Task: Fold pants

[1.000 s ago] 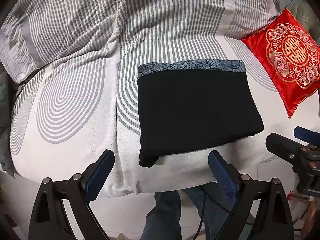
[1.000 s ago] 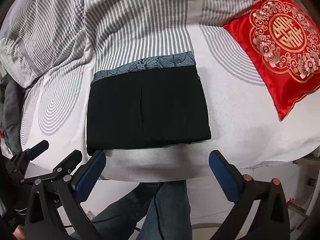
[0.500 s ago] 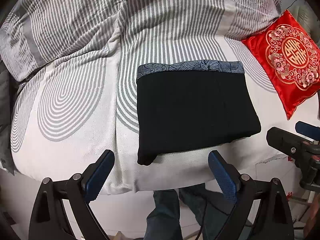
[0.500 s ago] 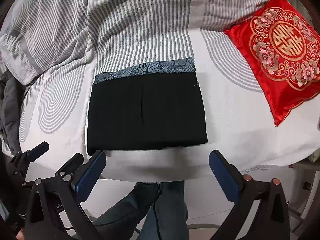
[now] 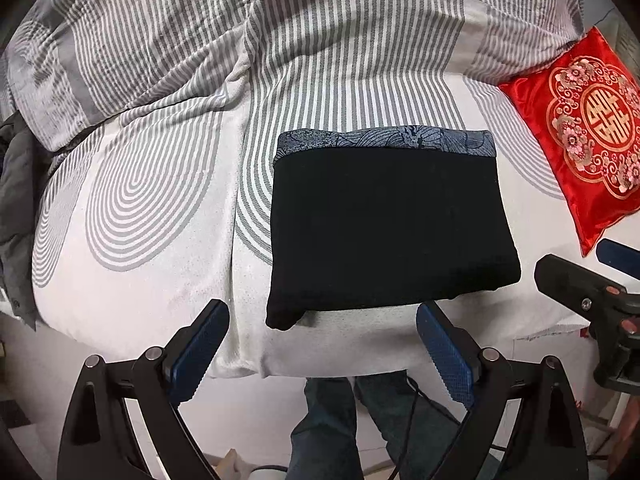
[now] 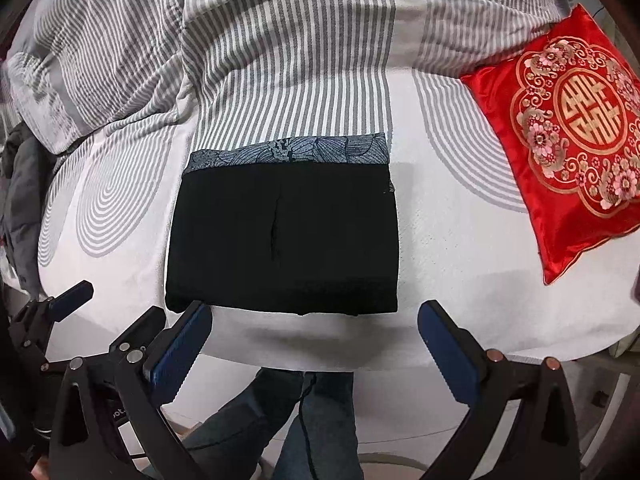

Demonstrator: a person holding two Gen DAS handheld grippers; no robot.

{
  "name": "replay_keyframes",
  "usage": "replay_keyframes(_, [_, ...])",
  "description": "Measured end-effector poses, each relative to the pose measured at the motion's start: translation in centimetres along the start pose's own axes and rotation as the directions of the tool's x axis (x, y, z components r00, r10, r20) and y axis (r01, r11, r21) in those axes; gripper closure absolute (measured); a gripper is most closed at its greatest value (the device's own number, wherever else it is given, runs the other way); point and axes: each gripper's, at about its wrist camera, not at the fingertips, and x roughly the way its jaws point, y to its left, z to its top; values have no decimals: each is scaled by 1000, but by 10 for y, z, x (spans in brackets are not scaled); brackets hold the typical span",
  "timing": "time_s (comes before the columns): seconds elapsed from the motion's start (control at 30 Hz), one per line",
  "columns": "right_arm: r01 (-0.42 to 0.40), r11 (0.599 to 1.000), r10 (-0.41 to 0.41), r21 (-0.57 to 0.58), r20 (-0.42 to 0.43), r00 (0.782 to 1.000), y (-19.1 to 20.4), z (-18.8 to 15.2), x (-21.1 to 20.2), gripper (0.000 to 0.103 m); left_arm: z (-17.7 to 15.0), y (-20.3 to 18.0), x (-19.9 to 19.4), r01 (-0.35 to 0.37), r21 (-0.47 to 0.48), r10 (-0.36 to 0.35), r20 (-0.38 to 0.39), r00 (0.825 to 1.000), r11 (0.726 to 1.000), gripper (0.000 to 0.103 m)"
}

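Note:
The black pants (image 5: 384, 232) lie folded into a neat rectangle on the bed, with a blue-grey patterned waistband along the far edge. They also show in the right wrist view (image 6: 284, 236). My left gripper (image 5: 322, 350) is open and empty, held off the bed's near edge, below the pants. My right gripper (image 6: 314, 354) is open and empty too, also back from the near edge. The right gripper shows at the right of the left wrist view (image 5: 592, 280), and the left gripper at the lower left of the right wrist view (image 6: 60, 312).
A grey-and-white striped duvet (image 5: 320, 40) covers the far half of the bed. A red embroidered cushion (image 6: 568, 128) lies to the right of the pants. Dark grey clothing (image 5: 16, 208) hangs at the left edge. The person's jeans-clad legs (image 6: 304, 420) stand below the bed edge.
Both grippers have drawn back and up a little from the bed, so the pants look slightly farther away. The folded pants have not moved.

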Motion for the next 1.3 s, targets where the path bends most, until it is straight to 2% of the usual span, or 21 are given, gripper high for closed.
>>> replay_keyframes(0.53, [-42, 999, 41, -32, -37, 998, -13, 5, 6, 0, 2, -17, -10, -67, -30, 67, 5, 998, 997, 8])
replay_keyframes(1.3, [-55, 997, 52, -59, -46, 998, -12, 3, 8, 0, -1, -16, -13, -69, -83, 71, 18, 997, 994, 8])
